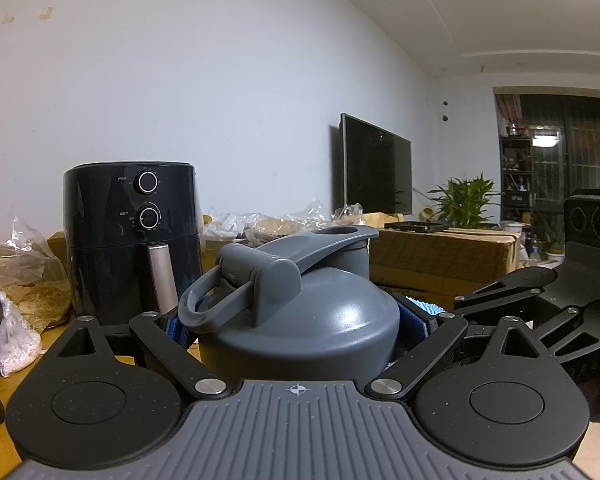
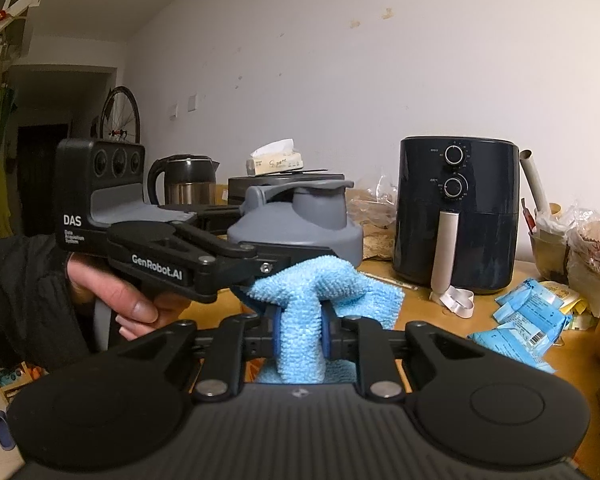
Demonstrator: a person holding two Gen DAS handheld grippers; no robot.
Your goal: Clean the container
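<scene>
A wooden table (image 2: 500,280) under a white wall carries a kettle (image 2: 188,182), a black air fryer (image 2: 456,216) and blue packets (image 2: 528,320). The left gripper (image 1: 296,320) clamps the grey shaker bottle (image 1: 320,312) below its lid, body hidden. The right gripper (image 2: 302,334) pinches a blue cloth (image 2: 312,292) touching the bottle

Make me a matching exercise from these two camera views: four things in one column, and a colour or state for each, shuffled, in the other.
Things:
1. bottle
2. cloth
3. air fryer
4. tissue box

States:
A. black, two dials
B. grey, clamped in the left gripper
C. tissue sticking out of the top
D. light blue, pinched in the right gripper

Pairs: 1-B, 2-D, 3-A, 4-C
</scene>
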